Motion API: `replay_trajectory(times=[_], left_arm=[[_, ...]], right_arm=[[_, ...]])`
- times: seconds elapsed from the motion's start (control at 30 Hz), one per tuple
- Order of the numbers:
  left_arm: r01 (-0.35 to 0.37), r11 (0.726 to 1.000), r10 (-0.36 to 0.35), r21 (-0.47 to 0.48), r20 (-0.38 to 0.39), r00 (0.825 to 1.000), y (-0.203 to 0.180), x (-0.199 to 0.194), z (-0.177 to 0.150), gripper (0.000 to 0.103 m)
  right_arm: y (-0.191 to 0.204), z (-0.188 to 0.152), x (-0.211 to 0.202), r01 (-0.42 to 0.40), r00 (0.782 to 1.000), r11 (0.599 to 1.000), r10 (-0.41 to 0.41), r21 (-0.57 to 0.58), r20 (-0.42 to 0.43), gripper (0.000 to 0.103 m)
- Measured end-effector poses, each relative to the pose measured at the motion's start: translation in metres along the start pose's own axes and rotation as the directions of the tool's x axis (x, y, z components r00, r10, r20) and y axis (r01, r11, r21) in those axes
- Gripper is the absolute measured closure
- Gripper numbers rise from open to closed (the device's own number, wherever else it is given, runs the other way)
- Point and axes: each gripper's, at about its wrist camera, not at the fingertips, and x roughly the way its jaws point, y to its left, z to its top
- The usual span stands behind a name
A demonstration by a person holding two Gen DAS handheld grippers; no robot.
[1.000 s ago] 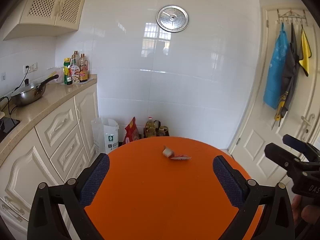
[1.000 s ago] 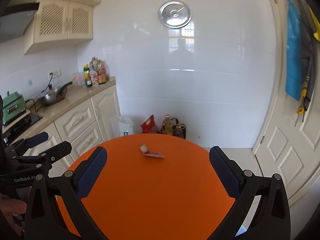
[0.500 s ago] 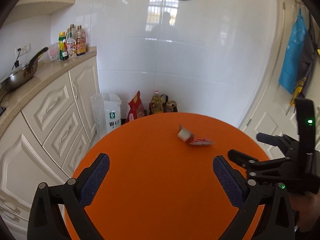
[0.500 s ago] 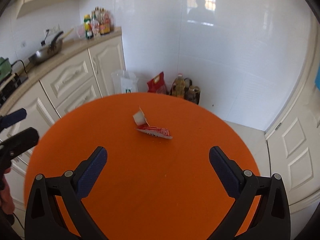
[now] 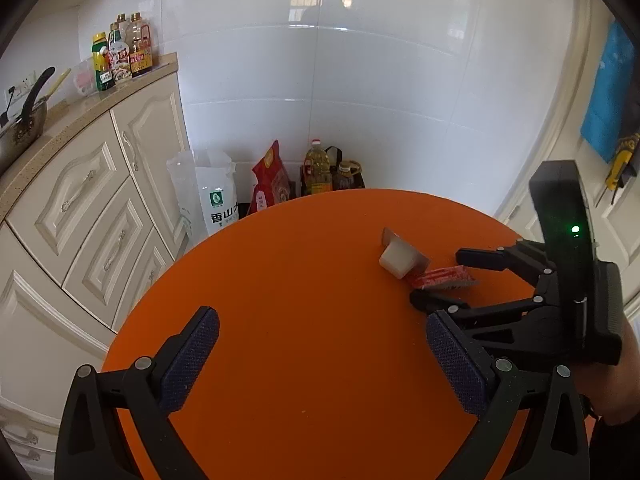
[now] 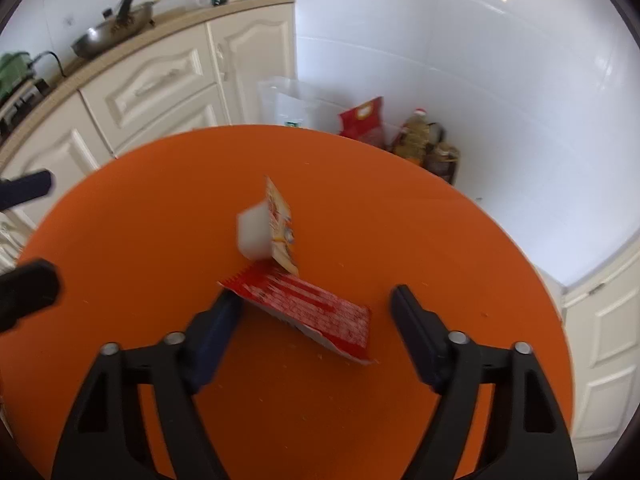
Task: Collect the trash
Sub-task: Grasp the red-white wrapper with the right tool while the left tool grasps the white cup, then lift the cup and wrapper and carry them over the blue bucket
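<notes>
The right tool (image 6: 316, 300) has just been closing, its jaws half spread either side of the red wrapper (image 6: 304, 306) on the orange bench (image 6: 160, 220), pads not yet pressing it. A white cup (image 6: 254, 234) with peeled lid lies touching the wrapper's far end. The left tool (image 5: 320, 354) hangs wide open and empty, tilted down. The hand (image 5: 616, 380) behind the right tool is cut off; the right view is motion-blurred.

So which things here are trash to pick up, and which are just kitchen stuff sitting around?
Trash on the orange table:
- red wrapper
- small white cup

Just sitting around:
- pan
- sauce bottles
- white bag
- red bag
- oil bottles
</notes>
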Motion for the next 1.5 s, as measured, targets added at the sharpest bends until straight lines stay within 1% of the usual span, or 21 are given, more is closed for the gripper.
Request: replay_trajectory(times=[0.03,0.07,0.1,0.13,0.17,0.37,0.47,0.5,0.57,0.67,0.8,0.87,0.9,0.93,0.97,1.0,1.03,1.07,1.23,1.4,1.5], left_arm=[[0.005,1.0,-0.005,0.0,-0.006,1.0,-0.003,0.007,0.005,0.001],[0.007,1.0,-0.007,0.001,-0.01,1.0,-0.005,0.012,0.008,0.001],[0.009,1.0,-0.009,0.006,-0.012,1.0,-0.01,0.019,0.016,0.001],[0.012,1.0,-0.012,0.008,-0.012,1.0,-0.013,0.017,0.01,0.001],[0.017,1.0,-0.017,0.011,-0.016,1.0,-0.017,0.024,0.017,0.001],[0.032,0.999,-0.031,0.043,-0.032,0.999,-0.032,0.053,0.026,0.001],[0.036,0.998,-0.034,0.057,-0.037,0.999,-0.039,0.067,0.026,0.001],[0.037,0.997,-0.034,0.067,-0.037,0.999,-0.044,0.076,0.034,0.001],[0.042,0.996,-0.039,0.083,-0.036,0.999,-0.05,0.086,0.029,0.001],[0.034,0.993,-0.028,0.111,-0.052,0.998,-0.064,0.109,0.033,0.001],[0.038,0.992,-0.029,0.119,-0.075,0.997,-0.075,0.144,0.046,0.001],[0.059,0.992,-0.052,0.113,-0.065,0.997,-0.077,0.157,0.053,0.004],[0.075,0.992,-0.068,0.104,-0.064,0.996,-0.076,0.161,0.054,0.014],[0.097,0.991,-0.091,0.092,-0.069,0.993,-0.074,0.166,0.055,0.037],[0.111,0.991,-0.104,0.079,-0.082,0.991,-0.071,0.171,0.056,0.046],[0.103,0.992,-0.097,0.078,-0.072,0.993,-0.07,0.175,0.058,0.049],[0.119,0.99,-0.114,0.075,-0.069,0.991,-0.064,0.178,0.059,0.063],[0.141,0.988,-0.136,0.065,-0.074,0.988,-0.059,0.182,0.059,0.066],[0.176,0.984,-0.174,0.025,-0.063,0.983,-0.036,0.19,0.055,0.067],[0.168,0.986,-0.167,0.012,-0.044,0.985,-0.02,0.18,0.046,0.067],[0.162,0.987,-0.161,0.019,-0.023,0.987,-0.021,0.164,0.035,0.067]], right_arm=[[0.001,0.001,-0.002,-0.012,1.0,1.0,0.012,-0.009,0.004,0.051],[0.002,0.001,-0.003,-0.015,1.0,1.0,0.015,-0.017,0.006,0.061],[0.002,0.001,-0.004,-0.022,1.0,1.0,0.022,-0.021,0.006,0.066],[0.003,0.001,-0.006,-0.023,1.0,0.999,0.023,-0.023,0.004,0.071],[0.003,0.0,-0.007,-0.024,1.0,0.999,0.024,-0.023,0.003,0.074],[-0.01,-0.011,-0.015,-0.052,0.999,0.998,0.052,0.045,0.012,0.082],[-0.019,-0.018,-0.022,-0.055,0.998,0.994,0.054,0.094,0.016,0.082],[-0.022,-0.02,-0.024,-0.053,0.998,0.993,0.051,0.109,0.021,0.082],[-0.028,-0.022,-0.029,-0.064,0.998,0.988,0.06,0.141,0.031,0.082],[-0.032,-0.022,-0.033,-0.053,0.998,0.987,0.048,0.15,0.035,0.082],[-0.037,-0.021,-0.034,-0.051,0.998,0.985,0.045,0.162,0.04,0.082],[-0.039,-0.021,-0.035,-0.049,0.998,0.984,0.043,0.171,0.043,0.082],[-0.04,-0.021,-0.035,-0.05,0.998,0.983,0.043,0.176,0.044,0.082],[-0.041,-0.021,-0.035,-0.05,0.998,0.982,0.042,0.18,0.046,0.082],[-0.041,-0.022,-0.036,-0.05,0.998,0.982,0.042,0.184,0.048,0.082],[-0.043,-0.023,-0.037,-0.052,0.998,0.981,0.043,0.189,0.049,0.082],[-0.043,-0.023,-0.037,-0.05,0.998,0.98,0.041,0.192,0.05,0.082],[-0.042,-0.024,-0.038,-0.049,0.998,0.979,0.04,0.196,0.051,0.082],[-0.041,-0.028,-0.045,-0.055,0.997,0.975,0.042,0.217,0.06,0.082],[-0.038,-0.036,-0.059,-0.052,0.997,0.971,0.036,0.234,0.071,0.082],[-0.037,-0.042,-0.074,-0.053,0.995,0.967,0.031,0.248,0.091,0.082]])
